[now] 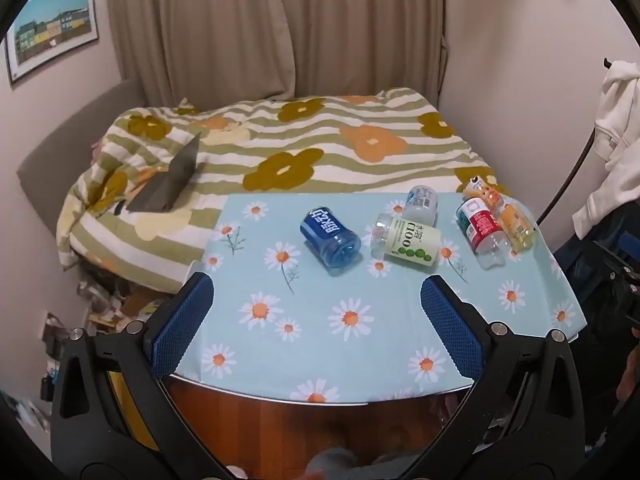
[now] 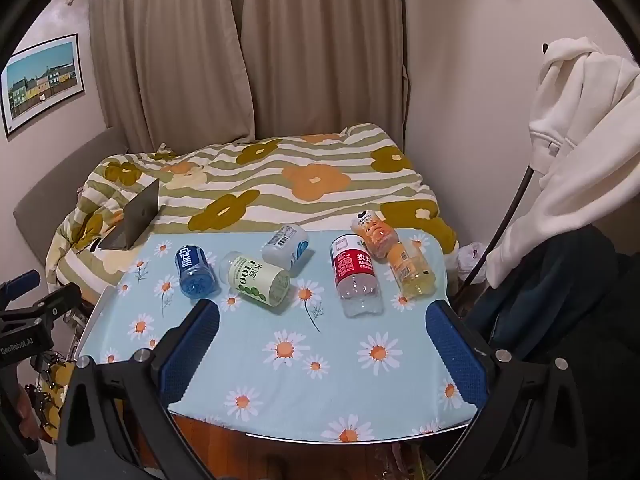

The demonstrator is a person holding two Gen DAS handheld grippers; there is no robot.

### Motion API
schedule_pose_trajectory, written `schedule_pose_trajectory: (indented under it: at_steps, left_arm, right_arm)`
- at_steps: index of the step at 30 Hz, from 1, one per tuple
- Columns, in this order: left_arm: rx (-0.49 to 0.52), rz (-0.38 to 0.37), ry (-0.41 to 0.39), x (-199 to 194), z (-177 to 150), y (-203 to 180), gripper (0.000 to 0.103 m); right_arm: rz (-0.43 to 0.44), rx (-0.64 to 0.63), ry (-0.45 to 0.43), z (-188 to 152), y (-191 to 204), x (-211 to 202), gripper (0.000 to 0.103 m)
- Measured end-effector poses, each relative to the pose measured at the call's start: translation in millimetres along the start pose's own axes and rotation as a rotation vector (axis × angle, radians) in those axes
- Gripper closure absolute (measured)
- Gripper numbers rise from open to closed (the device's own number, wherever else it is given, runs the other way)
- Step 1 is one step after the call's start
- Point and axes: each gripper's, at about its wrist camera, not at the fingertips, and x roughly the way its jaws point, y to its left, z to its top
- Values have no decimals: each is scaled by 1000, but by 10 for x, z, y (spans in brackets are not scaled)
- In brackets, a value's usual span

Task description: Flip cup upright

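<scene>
Cups, really five cut-down bottles, all lie on their sides across the far half of the worktop (image 1: 320, 344), on its daisy-print cloth. From the left: a blue cup (image 1: 330, 237) (image 2: 195, 271) with its open end facing the cameras; a green cup (image 1: 406, 241) (image 2: 258, 279) just beside it; a white cup (image 1: 420, 204) (image 2: 285, 246) behind the green one, touching it or nearly so; a red cup (image 1: 481, 229) (image 2: 355, 276); and an orange cup (image 1: 508, 220) (image 2: 396, 256) lying against the red one near the right edge.

The left gripper (image 1: 318, 308) hangs over the near edge, its blue fingers (image 1: 182, 324) spread wide and grasping nothing. The right gripper (image 2: 324, 340) sits likewise, fingers (image 2: 456, 352) released, well short of the cups.

Behind the worktop is a bed (image 1: 280, 148) with a floral quilt and a half-open laptop (image 1: 168, 184) on it. Curtains (image 1: 276, 28) cover the back wall, and a white hoodie (image 2: 580, 128) hangs at the right.
</scene>
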Motion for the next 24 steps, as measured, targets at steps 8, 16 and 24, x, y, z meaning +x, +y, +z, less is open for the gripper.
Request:
schedule_pose_trajectory:
  at_steps: [8, 16, 24]
  left_arm:
    - [-4, -11, -2, 4, -6, -3, 0]
    - [-9, -15, -9, -12, 47, 4, 0]
    - [-4, -13, -15, -34, 159, -32, 0]
  right_arm:
    - [-12, 5, -6, 13, 15, -42, 0]
    - [-25, -1, -9, 41, 15, -48, 0]
    - [-27, -1, -14, 48, 15, -36, 0]
